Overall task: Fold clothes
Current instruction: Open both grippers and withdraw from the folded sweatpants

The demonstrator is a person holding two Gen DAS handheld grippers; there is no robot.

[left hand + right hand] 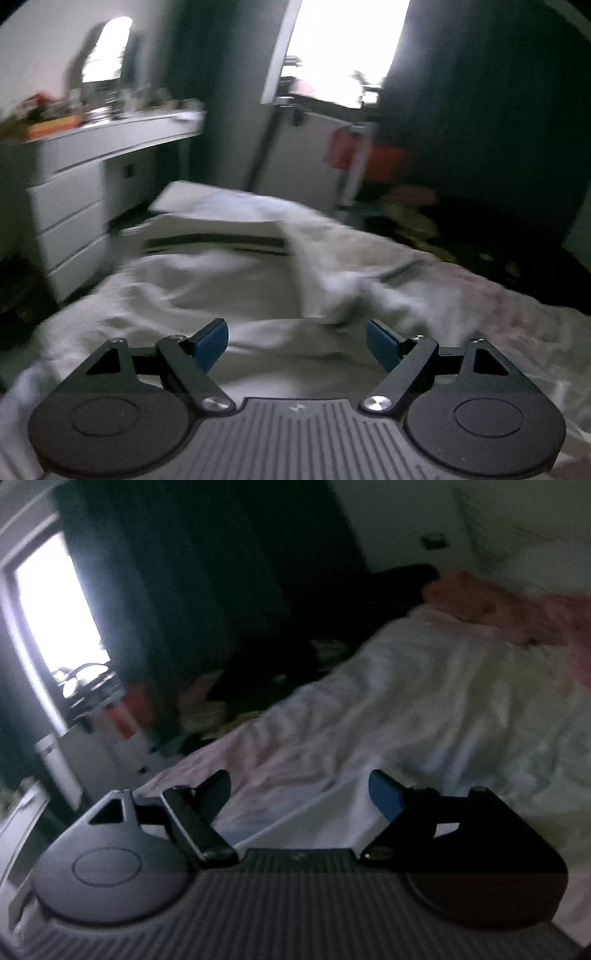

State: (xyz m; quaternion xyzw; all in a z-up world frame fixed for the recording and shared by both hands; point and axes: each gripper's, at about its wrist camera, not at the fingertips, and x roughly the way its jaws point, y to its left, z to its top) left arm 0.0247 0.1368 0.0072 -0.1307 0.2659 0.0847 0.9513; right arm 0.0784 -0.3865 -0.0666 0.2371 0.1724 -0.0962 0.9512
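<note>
Both tongs released & empty, left gripper & right gripper over the bed, so prob. between folds: white garment lies at 12 o'clock of left; next needs a fresh edge grab.

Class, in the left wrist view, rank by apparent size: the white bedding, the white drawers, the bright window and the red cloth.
1. White bedding
2. Bright window
3. White drawers, close to the window, so unsure
4. Red cloth
</note>
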